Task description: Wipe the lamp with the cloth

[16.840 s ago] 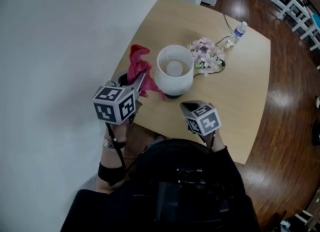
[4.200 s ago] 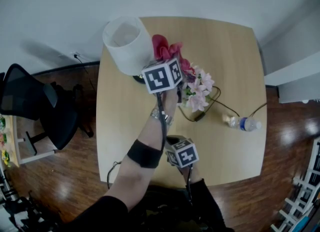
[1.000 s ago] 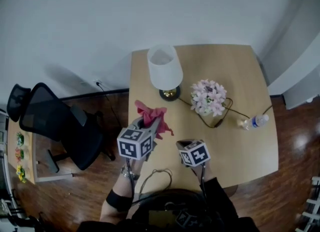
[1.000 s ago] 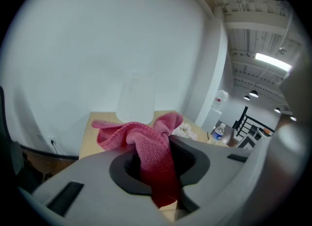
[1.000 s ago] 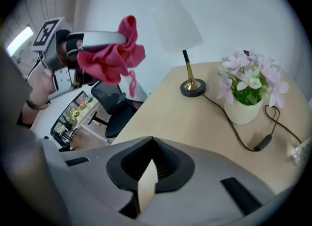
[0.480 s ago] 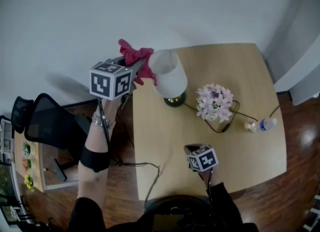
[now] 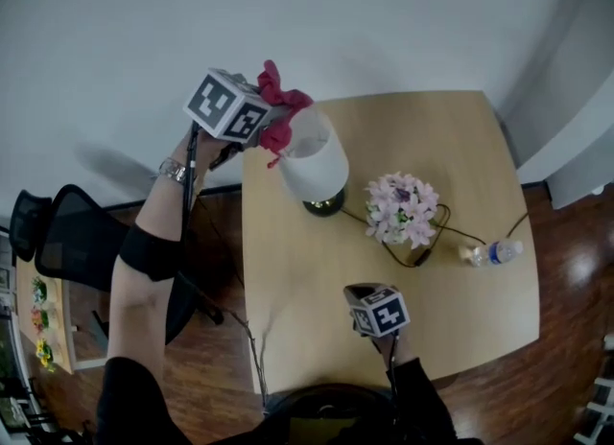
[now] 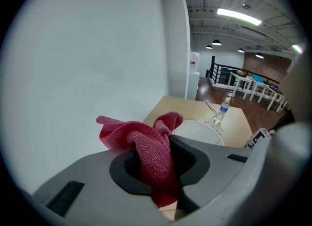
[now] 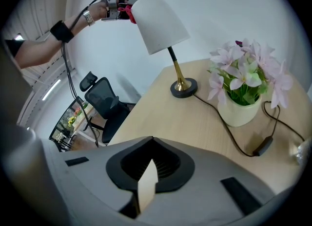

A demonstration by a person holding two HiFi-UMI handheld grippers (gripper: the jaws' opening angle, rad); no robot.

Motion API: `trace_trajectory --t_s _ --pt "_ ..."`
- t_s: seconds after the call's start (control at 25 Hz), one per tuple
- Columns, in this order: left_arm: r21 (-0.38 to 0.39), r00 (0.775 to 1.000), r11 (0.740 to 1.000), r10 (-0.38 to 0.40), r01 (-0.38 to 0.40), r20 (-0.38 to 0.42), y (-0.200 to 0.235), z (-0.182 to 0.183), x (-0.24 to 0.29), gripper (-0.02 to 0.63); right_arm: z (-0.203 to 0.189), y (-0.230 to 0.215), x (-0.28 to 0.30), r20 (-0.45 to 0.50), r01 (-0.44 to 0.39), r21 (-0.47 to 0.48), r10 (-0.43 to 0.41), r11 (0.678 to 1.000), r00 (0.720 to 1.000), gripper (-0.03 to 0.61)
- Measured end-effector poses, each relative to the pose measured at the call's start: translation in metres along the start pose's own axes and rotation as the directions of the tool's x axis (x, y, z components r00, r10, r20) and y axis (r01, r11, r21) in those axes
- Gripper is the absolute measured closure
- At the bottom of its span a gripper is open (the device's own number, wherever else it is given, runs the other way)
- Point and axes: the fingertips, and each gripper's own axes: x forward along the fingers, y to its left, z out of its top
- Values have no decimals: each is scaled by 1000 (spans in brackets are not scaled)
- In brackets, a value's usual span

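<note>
The lamp has a white shade [image 7: 317, 163] on a brass stem and a dark round base [image 7: 324, 206], and it stands at the table's far left. My left gripper [image 7: 269, 119] is raised to the shade's top left rim and is shut on a red cloth [image 7: 279, 113]. The cloth bunches out of the jaws [image 8: 148, 147] and lies against the rim [image 8: 202, 131]. The right gripper view shows the lamp shade [image 9: 158, 23] with the cloth [image 9: 129, 12] at its upper left corner. My right gripper [image 7: 361, 291] hovers over the table's near edge, shut and empty [image 9: 146, 183].
A pot of pink flowers [image 7: 401, 208] stands right of the lamp, with a dark cable [image 7: 443, 232] looping past it. A water bottle [image 7: 491, 253] lies at the right of the wooden table [image 7: 451, 146]. A black office chair [image 7: 67, 242] stands left of the table; a white wall is behind.
My left gripper has swung up and right with the cloth, from the table's near left edge to the top rim of the shade. The right gripper has hardly moved.
</note>
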Motion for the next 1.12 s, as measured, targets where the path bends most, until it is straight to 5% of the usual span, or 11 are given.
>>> trace_trajectory --t_s 0.28,0.68,0.88,1.12 --pt "180 988 975 -109 128 -111 -22 34 31 526 -2 7 6 -10 -9 11 9 1000 1000 575" --pt "342 952 890 -262 303 -161 -109 61 32 526 -3 6 5 -1 -11 15 11 1000 1000 575" --pt "389 942 862 -259 324 -213 -135 35 17 526 -4 10 2 2 -7 6 7 1000 1000 575" --pt "390 951 873 -222 293 -217 -133 9 -7 526 -7 20 6 -2 -23 -8 23 1000 1000 575"
